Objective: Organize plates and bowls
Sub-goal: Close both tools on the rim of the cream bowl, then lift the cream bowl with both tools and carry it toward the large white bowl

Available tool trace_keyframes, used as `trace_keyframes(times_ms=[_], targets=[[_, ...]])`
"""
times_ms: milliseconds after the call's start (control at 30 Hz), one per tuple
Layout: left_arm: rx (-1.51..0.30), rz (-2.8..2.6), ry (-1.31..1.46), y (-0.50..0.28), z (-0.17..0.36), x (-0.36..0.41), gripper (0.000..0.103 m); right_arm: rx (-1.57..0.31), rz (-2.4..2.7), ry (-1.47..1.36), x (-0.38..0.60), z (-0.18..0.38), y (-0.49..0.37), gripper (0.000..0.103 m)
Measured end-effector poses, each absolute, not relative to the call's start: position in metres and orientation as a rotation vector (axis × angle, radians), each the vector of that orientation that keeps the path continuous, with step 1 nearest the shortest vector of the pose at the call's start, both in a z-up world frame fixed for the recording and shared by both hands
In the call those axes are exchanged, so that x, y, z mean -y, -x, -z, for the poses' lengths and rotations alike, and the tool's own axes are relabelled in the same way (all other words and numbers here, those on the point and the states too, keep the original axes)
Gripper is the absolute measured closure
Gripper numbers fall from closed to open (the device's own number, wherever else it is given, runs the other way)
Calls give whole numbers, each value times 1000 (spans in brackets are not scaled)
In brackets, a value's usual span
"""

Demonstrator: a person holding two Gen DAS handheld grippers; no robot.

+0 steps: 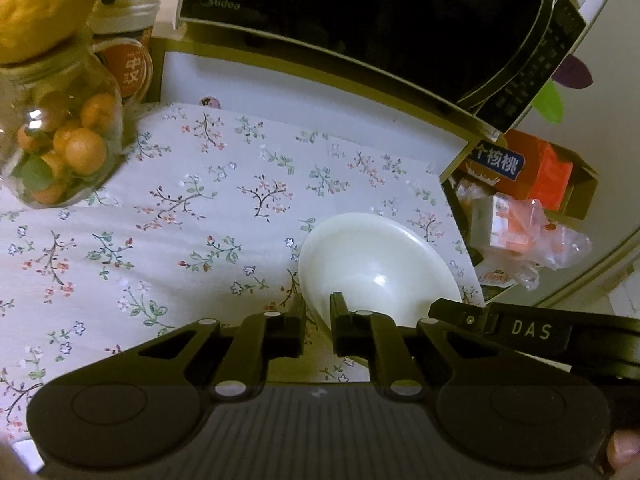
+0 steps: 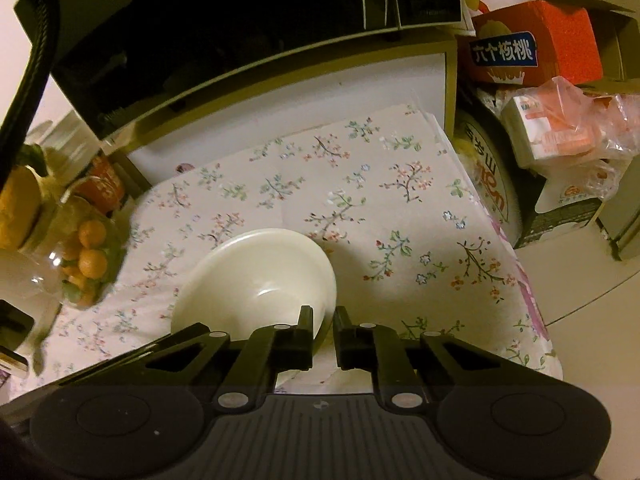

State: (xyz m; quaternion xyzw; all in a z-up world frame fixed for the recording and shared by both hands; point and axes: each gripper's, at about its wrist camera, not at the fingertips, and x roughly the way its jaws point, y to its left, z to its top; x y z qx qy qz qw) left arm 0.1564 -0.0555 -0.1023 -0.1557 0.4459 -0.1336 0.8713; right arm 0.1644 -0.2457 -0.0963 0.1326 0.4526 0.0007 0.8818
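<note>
Two grippers are closed on one white bowl. At the bottom centre of the left wrist view, the left gripper [image 1: 318, 312] is pinched on the bowl's [image 1: 376, 272] near-left rim, one finger inside and one outside. In the right wrist view the right gripper [image 2: 323, 322] is clamped likewise on the bowl's [image 2: 256, 276] near-right rim. Both pairs of fingers are drawn almost fully together, with only the thin wall between them. The bowl is seen tilted at lower centre over the floral cloth [image 1: 224, 208]; whether its base is clear of the cloth cannot quite be told.

Farther off, at the left edge, a glass jar of small oranges [image 1: 60, 140] is set on the cloth. Along the top, a dark microwave [image 1: 360, 12] is placed on a shelf, and cartons [image 1: 520, 176] are piled at the upper right.

No plates and no stack are shown. The work is judged early: one bowl gripped, its placing not yet done.
</note>
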Motion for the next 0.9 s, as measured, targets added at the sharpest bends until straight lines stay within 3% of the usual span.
trace_keyframes(times_ms=[900], targets=[[-864,270,291,-68,49,41,92,-872,-94,-250,236,47,-75,91]])
